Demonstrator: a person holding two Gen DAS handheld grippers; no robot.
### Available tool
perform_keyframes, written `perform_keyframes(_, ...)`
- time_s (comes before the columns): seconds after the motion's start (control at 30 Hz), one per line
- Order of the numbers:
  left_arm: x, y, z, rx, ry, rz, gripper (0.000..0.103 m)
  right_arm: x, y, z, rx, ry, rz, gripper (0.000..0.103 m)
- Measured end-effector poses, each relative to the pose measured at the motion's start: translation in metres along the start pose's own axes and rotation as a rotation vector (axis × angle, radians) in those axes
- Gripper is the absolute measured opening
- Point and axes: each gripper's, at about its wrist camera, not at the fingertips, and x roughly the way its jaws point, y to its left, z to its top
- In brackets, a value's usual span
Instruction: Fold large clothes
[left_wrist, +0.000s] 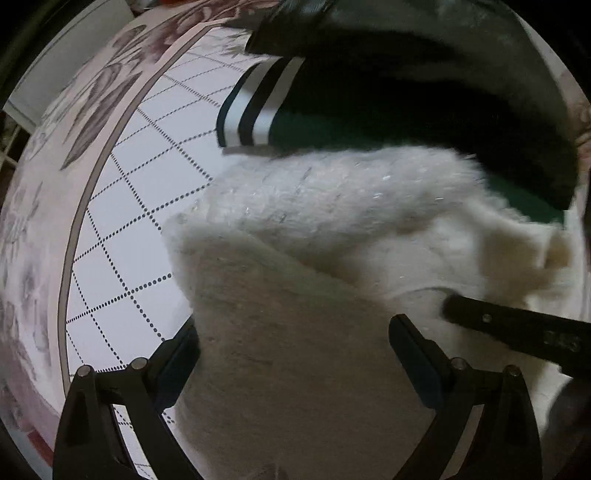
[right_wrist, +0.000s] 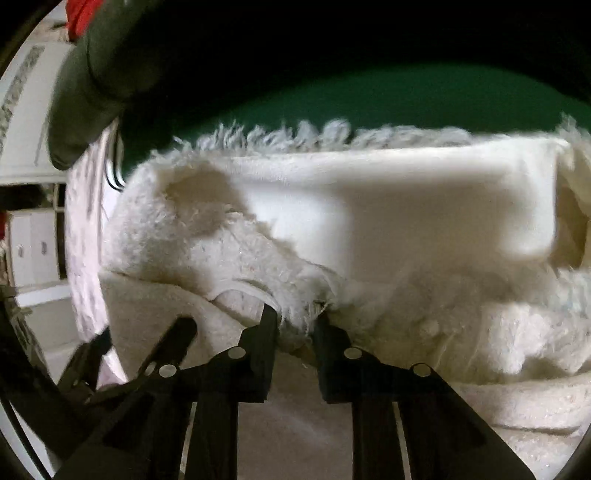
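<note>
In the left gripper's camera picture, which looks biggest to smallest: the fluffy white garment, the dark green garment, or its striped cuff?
1. Fluffy white garment, though nearest the camera
2. Dark green garment
3. Striped cuff

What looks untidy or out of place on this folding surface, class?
The white fluffy garment lies bunched, partly overlapping a dark green garment with striped cuff. The right gripper pinches its fuzzy edge; the left gripper is open above it.

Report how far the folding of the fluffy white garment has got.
Partly done: one flap of the white fluffy garment already lies folded over itself. In hand: the right hand-held gripper pinches a fuzzy edge; the left hand-held gripper is open above it. Left: remaining folds, plus the dark green garment behind.
</note>
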Motion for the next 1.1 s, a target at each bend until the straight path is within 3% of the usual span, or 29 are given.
perform_keyframes(0.17,-0.005,-0.003,-0.003,0.056,0.018,-0.003,0.100,-0.024,-0.019,-0.006,0.065,-0.046,0.077,0.016)
perform_keyframes(0.3,-0.003,-0.010,-0.008,0.084,0.019,0.015,0.100,-0.047,-0.022,-0.004,0.051,-0.094,0.061,0.015)
perform_keyframes(0.37,-0.002,-0.012,-0.009,0.088,0.015,0.025,0.100,-0.055,-0.020,0.002,0.043,-0.138,0.046,0.005)
perform_keyframes(0.4,-0.002,-0.014,-0.009,0.090,0.016,0.022,0.100,-0.060,-0.023,0.008,0.049,-0.148,0.038,0.005)
perform_keyframes(0.67,-0.002,-0.017,-0.002,0.083,0.005,0.036,0.100,-0.056,-0.022,0.022,0.059,-0.163,-0.013,0.005)
perform_keyframes(0.73,0.000,-0.017,-0.001,0.086,0.002,0.041,0.100,-0.061,-0.039,0.026,0.076,-0.169,-0.026,0.005)
perform_keyframes(0.8,0.004,-0.017,-0.002,0.087,0.007,0.048,0.100,-0.055,-0.046,0.029,0.076,-0.158,-0.048,0.005)
perform_keyframes(0.87,0.003,-0.017,-0.004,0.083,0.008,0.054,0.100,-0.038,-0.050,0.033,0.059,-0.092,-0.026,0.006)
perform_keyframes(0.97,-0.007,-0.014,-0.005,0.068,0.000,0.040,0.100,-0.047,-0.067,0.033,0.119,-0.017,0.057,0.014)
perform_keyframes(1.0,-0.012,-0.012,-0.009,0.067,-0.005,0.035,0.100,-0.060,-0.071,0.028,0.119,-0.008,0.091,0.020)
perform_keyframes(1.1,-0.031,-0.012,-0.022,0.076,-0.017,0.030,0.100,-0.100,-0.085,0.000,0.112,-0.039,0.096,0.066)
